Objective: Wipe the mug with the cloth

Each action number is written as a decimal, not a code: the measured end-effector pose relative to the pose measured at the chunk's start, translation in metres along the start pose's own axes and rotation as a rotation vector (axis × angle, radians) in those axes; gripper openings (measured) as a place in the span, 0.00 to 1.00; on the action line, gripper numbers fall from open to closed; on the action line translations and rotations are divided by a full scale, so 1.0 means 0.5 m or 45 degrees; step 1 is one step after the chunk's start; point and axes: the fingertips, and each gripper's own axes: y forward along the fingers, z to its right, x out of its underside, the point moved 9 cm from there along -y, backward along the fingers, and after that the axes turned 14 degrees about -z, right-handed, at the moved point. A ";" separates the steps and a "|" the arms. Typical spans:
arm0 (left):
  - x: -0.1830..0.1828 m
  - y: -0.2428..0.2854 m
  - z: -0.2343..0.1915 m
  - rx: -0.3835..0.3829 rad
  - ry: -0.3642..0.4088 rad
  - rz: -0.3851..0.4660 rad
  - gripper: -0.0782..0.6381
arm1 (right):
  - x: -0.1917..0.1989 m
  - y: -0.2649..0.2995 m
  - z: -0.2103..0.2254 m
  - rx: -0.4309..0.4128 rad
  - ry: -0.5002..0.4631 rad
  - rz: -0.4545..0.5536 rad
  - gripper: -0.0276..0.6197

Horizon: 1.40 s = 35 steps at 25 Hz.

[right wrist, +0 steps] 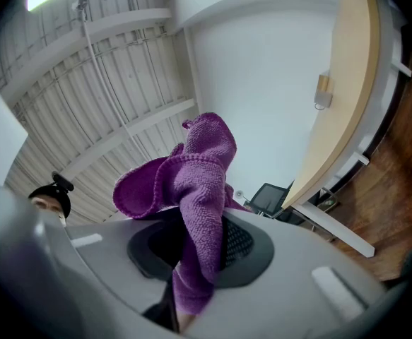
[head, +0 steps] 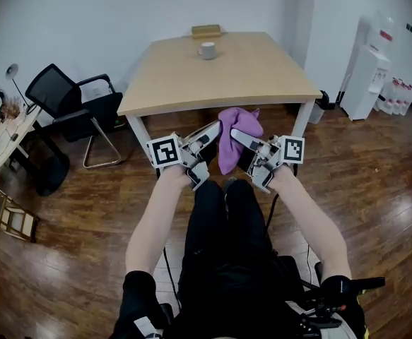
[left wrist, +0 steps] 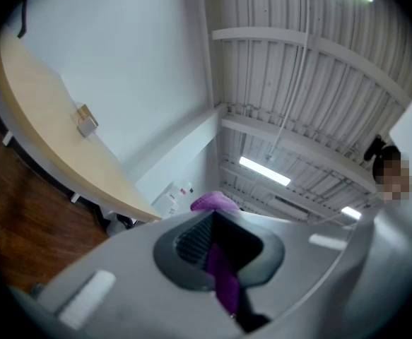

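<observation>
Standing short of a pale wooden worktop (head: pixel 248 76), a person holds a purple cloth (head: pixel 234 136) out in front between two hand-held grippers, with the wiping not yet begun. The worktop stands well apart from the person, across a stretch of dark wooden floor (head: pixel 85 217). It carries only the mug and a small wooden block (head: pixel 206 30) at its far edge.

The cloth hangs bunched in mid-air below the worktop's near edge. Its long axis runs up and down in the head view, with the loose end drooping toward the person's legs. The left gripper (head: pixel 216 128) has its fingers (left wrist: pixel 191 242) closed on a thin fold of the cloth, which shows as a purple strip in the left gripper view. The right gripper (head: pixel 235 134) is clamped on a thicker wad that spills over its fingers (right wrist: pixel 244 242). Both grippers tilt upward toward the ceiling.

The white mug (head: pixel 207 50) stands upright near the far side of the worktop, mouth up. Its handle seems to face left, though it is too small to be sure. Judging by the gap, the cloth is in hand and everything else remains: reaching the mug, steadying it and wiping it.
</observation>
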 end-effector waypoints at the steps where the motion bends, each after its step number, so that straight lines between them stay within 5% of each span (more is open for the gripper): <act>1: -0.001 -0.001 -0.001 -0.004 0.004 -0.005 0.11 | 0.000 0.000 0.001 0.001 -0.002 0.003 0.16; 35: 0.013 -0.018 -0.016 -0.017 -0.044 -0.017 0.11 | 0.017 0.003 0.010 0.023 -0.053 -0.010 0.16</act>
